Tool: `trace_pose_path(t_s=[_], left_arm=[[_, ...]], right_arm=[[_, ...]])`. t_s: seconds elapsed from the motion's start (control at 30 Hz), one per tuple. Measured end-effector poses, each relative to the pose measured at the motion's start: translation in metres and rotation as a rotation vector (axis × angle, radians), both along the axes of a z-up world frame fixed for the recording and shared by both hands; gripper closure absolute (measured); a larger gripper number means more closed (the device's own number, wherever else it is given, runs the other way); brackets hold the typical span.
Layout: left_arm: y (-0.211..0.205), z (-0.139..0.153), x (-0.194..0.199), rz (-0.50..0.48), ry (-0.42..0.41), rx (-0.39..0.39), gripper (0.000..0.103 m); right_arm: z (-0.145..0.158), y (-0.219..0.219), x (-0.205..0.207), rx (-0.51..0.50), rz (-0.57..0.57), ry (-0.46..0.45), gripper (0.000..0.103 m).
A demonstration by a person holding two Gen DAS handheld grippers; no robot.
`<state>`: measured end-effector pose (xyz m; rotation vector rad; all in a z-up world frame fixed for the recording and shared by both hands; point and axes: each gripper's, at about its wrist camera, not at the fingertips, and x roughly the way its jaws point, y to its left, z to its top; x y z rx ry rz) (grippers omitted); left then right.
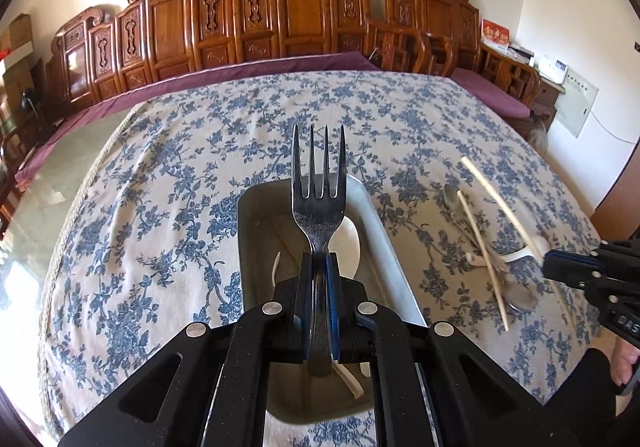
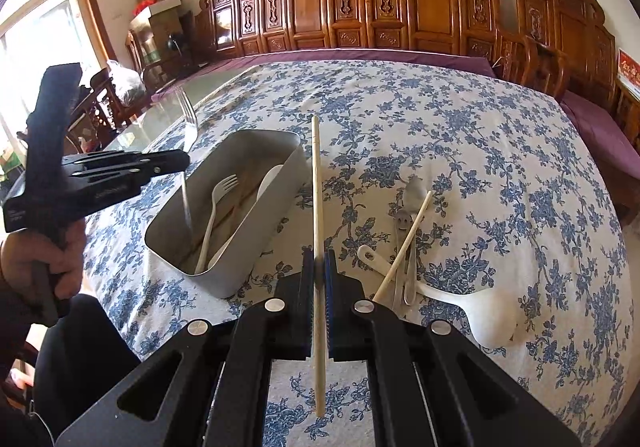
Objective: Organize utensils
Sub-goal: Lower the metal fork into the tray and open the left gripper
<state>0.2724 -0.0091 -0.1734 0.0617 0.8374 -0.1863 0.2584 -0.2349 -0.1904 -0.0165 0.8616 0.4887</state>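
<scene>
Metal fork (image 1: 318,207) fills the centre of the left wrist view, clamped by its handle between the blue pads of the left claw (image 1: 319,287), tines pointing toward twelve o'clock. Directly beneath it sits a grey rectangular tray (image 1: 384,231) on a worktop (image 1: 160,187) covered with a blue-flowered cloth. A white spoon (image 1: 352,243) lies inside the tray, partly hidden behind the fork. At three o'clock a loose pile rests on the cloth: a metal spoon (image 1: 520,301), a pale chopstick (image 1: 482,247) across it, and white plastic pieces I cannot tell apart. The right claw (image 1: 560,267) enters from the four o'clock edge, clenched on a second chopstick (image 1: 500,203) that slants up toward one o'clock. Carved wooden chairs (image 1: 300,7) line the far wall at twelve o'clock.

Right wrist view: the right claw (image 2: 320,279) is clenched on a long chopstick (image 2: 318,227), which runs straight from six to twelve o'clock through the closed pads. At nine to ten o'clock the grey tray (image 2: 280,191) holds a white plastic fork (image 2: 218,207) and a white spoon (image 2: 266,183). The left claw (image 2: 176,161), gripped by a person's hand (image 2: 48,259) at the eight o'clock edge, holds the metal fork (image 2: 188,127) upright over the tray's near-left end, handle tip reaching down into it. At three to four o'clock on the cloth lie a large white ladle (image 2: 480,315), a metal spoon (image 2: 408,247) and another chopstick (image 2: 404,243) leaning across them, touching.
</scene>
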Motion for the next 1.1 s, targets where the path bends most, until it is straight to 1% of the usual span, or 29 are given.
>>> trace_pose_path(t_s=[0.3, 0.53, 0.7, 0.87, 0.93, 1.1], left_arm=[[-0.010, -0.021, 0.025, 0.001, 0.042, 0.037, 0.098], [-0.018, -0.044, 0.043, -0.002, 0.104, 0.095, 0.097], [-0.020, -0.061, 0.052, -0.004, 0.163, 0.127, 0.097], [-0.019, -0.066, 0.056, 0.009, 0.191, 0.128, 0.097], [-0.018, -0.066, 0.058, 0.014, 0.209, 0.112, 0.097], [-0.013, -0.056, 0.050, 0.012, 0.190, 0.087, 0.097]], right_arm=[[-0.010, -0.007, 0.008, 0.003, -0.009, 0.021, 0.097], [-0.018, -0.009, 0.014, 0.006, -0.014, 0.035, 0.097], [-0.023, -0.009, 0.016, -0.002, -0.016, 0.040, 0.097], [-0.023, -0.007, 0.016, -0.002, -0.013, 0.043, 0.097], [-0.022, -0.005, 0.017, -0.005, -0.010, 0.042, 0.097], [-0.015, 0.005, 0.016, 0.000, 0.001, 0.037, 0.097]])
